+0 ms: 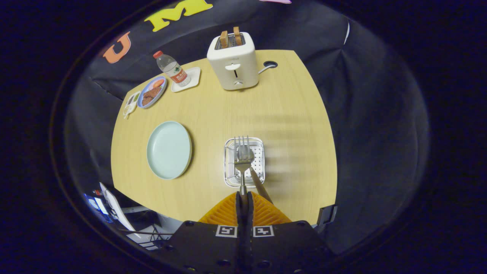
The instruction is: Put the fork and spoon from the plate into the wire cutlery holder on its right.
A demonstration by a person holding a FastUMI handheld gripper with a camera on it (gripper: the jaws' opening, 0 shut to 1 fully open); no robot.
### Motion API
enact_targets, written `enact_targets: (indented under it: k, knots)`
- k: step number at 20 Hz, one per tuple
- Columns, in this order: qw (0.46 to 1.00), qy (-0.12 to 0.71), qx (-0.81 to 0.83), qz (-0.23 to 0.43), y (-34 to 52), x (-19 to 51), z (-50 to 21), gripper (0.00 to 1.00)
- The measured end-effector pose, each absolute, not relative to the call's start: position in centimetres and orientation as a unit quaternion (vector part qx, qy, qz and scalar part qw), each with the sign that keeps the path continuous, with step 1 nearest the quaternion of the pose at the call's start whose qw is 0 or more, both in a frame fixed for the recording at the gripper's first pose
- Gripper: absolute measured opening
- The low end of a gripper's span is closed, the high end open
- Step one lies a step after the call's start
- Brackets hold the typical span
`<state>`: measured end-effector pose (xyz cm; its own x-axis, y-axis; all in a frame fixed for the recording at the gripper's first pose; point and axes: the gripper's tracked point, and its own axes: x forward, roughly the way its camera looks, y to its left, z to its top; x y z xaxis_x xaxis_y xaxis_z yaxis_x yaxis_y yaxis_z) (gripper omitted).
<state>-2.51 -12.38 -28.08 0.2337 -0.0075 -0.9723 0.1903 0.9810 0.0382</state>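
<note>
Gripper view. The gripper (244,198) is held above the wire cutlery holder (244,162), its 2 orange fingers (228,213) pressed narrowly together on the handle of the fork (242,160). The fork points ahead of the fingers, tines away from them, its head over the open top of the holder. A second slim metal handle (260,185), probably the spoon, leans out of the holder's near side just right of the fork handle; its bowl cannot be made out. The holder is a white, perforated, wire-framed basket standing on the pale wooden desk (289,106). Left of the holder, well apart from it, lies the pale green plate (169,149), with no cutlery on it. Beyond the holder, at the far side of the desk, stands a white toaster (233,61) with 2 slices of toast (230,37) raised in its slots. Far left of the holder are a water bottle (172,68) on a white square tray (193,74) and a blue-rimmed dish of food (152,92).
</note>
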Motion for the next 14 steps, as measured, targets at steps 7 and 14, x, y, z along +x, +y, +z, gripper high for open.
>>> enact_targets:
  k: [7, 14]
  knots:
    - [0.754, 0.645, 0.112, -0.061, -12.6, -2.6, -30.4, 0.05]
    - [0.765, 0.632, 0.115, -0.055, -12.2, -1.5, -30.4, 0.26]
